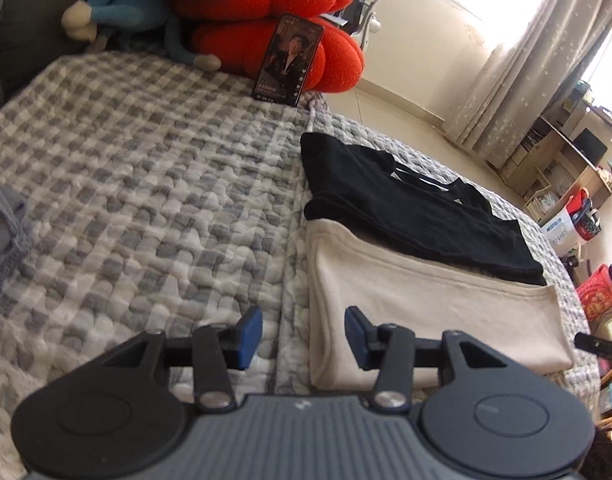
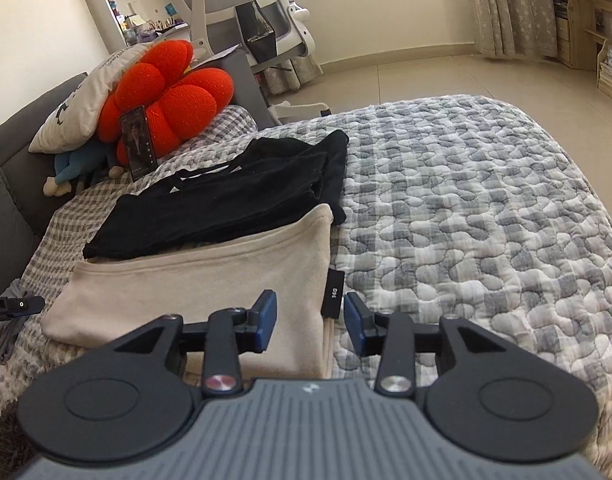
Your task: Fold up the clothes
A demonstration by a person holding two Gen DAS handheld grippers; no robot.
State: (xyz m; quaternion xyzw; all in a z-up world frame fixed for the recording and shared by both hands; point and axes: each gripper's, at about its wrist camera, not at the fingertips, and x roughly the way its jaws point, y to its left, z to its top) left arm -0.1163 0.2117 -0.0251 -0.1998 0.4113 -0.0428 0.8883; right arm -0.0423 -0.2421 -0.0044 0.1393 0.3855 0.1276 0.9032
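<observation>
On the quilted bed (image 2: pixel 486 200), a folded beige garment (image 2: pixel 194 280) lies beside a black one (image 2: pixel 234 196); left gripper (image 1: pixel 303 338) and right gripper (image 2: pixel 310 322) hover over its near corners, jaws apart, empty.

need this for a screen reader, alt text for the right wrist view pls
A folded beige garment lies on a checked quilt, a folded black garment behind it. The right gripper hangs open above the beige garment's edge, holding nothing.
</observation>
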